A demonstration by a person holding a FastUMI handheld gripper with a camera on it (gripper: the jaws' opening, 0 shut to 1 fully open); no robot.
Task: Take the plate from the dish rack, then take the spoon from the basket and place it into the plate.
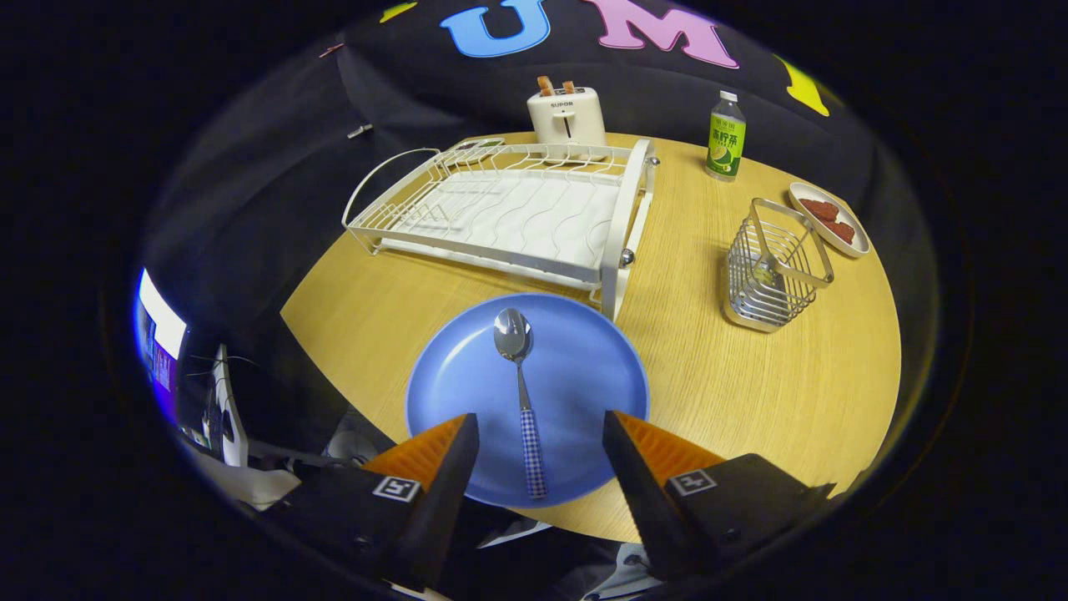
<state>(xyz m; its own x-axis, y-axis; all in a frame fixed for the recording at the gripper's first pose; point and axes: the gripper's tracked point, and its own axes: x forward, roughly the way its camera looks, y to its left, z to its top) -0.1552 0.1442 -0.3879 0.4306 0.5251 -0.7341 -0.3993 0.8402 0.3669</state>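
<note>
Gripper view puts the spoon (521,392) at lower centre of the frame, lying flat in the blue plate (459,376), bowl pointing away from me and its checked handle running back between my fingers. The gripper (541,430) is spread wide, one finger on each side of the handle and neither pressing on it, so I hold nothing. I judge the placing step finished: plate out of the rack, spoon in the plate. What remains is only to draw back cleanly without clipping the handle or nudging the plate's near rim.

The spoon looks like polished metal with a patterned grip; the plate is round, smooth and matte, shallow-rimmed. It sits on a pale wood-grain table (751,376). Beyond it, upper centre, stands the white wire dish rack (509,213) with a ribbed drain tray, now bare. To the right, the wire basket (776,267), square and open-meshed, stands upright.
</note>
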